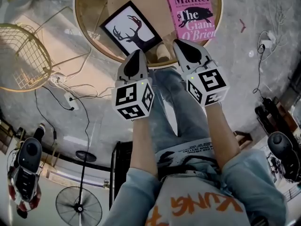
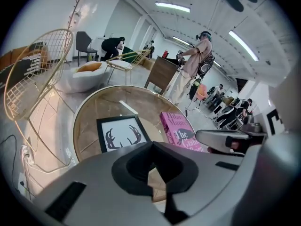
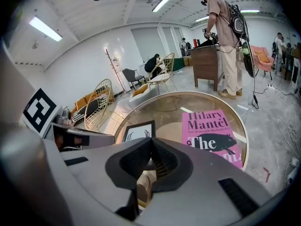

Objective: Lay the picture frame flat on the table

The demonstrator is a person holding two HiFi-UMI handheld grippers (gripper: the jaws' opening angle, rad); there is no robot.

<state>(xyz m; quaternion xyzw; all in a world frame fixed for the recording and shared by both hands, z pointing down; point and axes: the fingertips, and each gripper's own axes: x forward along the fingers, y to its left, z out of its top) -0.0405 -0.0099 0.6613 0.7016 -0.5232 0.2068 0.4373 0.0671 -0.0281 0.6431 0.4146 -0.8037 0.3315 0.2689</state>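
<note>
The black picture frame (image 1: 131, 28) with a white antlered-deer print lies flat, face up, on the round glass table (image 1: 81, 19). It also shows in the left gripper view (image 2: 122, 133) and the right gripper view (image 3: 139, 131). A pink book (image 1: 192, 11) lies flat to its right. My left gripper (image 1: 136, 56) hovers at the table's near edge, just short of the frame's near corner, shut with nothing in it (image 2: 153, 146). Beside it, my right gripper (image 1: 182, 46) is below the book, jaws together and empty (image 3: 151, 141).
A gold wire chair (image 1: 23, 55) stands left of the table, with cables and a power strip (image 1: 68, 99) on the floor beside it. A floor fan (image 1: 77, 204) is lower left. More cables (image 1: 263, 46) run at the right. People stand far off (image 2: 197, 60).
</note>
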